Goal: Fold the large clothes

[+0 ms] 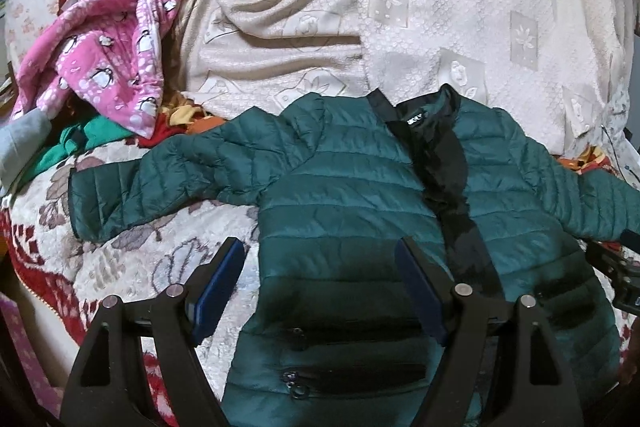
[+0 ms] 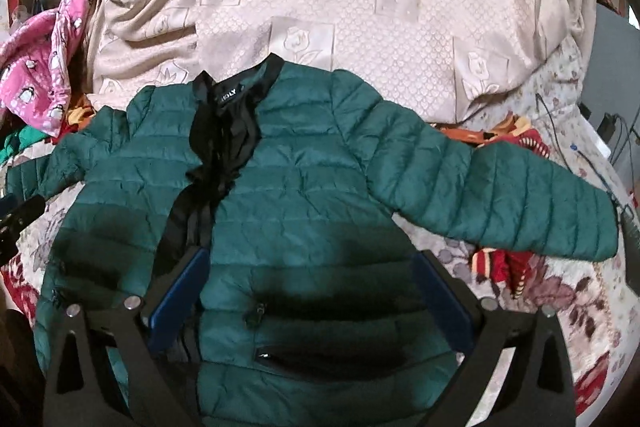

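A dark green quilted puffer jacket [image 1: 340, 195] lies flat and face up on the bed, with a black front placket, a black collar and both sleeves spread out sideways. It also shows in the right wrist view [image 2: 304, 187]. My left gripper [image 1: 320, 251] is open and empty above the jacket's left lower front. My right gripper [image 2: 310, 259] is open and empty above the jacket's right lower front. The right gripper's body shows at the right edge of the left wrist view [image 1: 616, 267].
A floral blanket [image 1: 160, 259] covers the bed under the jacket. A cream patterned bedspread [image 1: 400, 7] rises behind it. A pink penguin-print garment [image 1: 112, 67] and other clothes are piled at the far left. Cables [image 2: 580, 155] lie at the right.
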Action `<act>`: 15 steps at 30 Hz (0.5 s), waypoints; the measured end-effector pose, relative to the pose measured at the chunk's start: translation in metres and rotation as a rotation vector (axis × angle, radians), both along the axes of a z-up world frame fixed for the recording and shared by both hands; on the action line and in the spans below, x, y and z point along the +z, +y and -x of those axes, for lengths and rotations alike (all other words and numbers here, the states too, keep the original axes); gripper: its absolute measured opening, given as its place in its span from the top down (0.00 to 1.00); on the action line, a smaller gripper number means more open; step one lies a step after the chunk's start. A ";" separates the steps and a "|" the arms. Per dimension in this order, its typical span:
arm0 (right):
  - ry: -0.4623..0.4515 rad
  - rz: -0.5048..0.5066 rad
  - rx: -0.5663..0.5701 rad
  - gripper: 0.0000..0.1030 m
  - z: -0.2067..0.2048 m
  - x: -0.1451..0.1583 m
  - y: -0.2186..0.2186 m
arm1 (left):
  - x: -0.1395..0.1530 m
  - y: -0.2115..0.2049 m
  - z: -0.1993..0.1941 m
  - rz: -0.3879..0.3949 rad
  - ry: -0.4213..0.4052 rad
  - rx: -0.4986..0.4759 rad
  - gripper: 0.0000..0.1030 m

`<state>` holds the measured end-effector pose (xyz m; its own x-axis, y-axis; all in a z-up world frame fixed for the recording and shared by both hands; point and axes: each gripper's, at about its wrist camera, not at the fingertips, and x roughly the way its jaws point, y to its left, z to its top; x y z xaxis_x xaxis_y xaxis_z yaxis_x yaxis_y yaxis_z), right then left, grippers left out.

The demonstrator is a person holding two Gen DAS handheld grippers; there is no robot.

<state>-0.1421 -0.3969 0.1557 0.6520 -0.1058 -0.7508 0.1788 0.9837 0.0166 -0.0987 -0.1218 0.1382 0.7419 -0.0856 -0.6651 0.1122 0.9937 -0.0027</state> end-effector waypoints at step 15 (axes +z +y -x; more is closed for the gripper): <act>0.006 -0.043 -0.011 0.00 -0.009 -0.021 0.010 | -0.016 0.010 -0.006 -0.020 0.014 0.042 0.68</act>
<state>-0.1334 -0.3870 0.1343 0.6468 -0.0801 -0.7584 0.1895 0.9802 0.0581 -0.0929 -0.1114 0.1224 0.7354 -0.0415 -0.6764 0.0708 0.9974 0.0158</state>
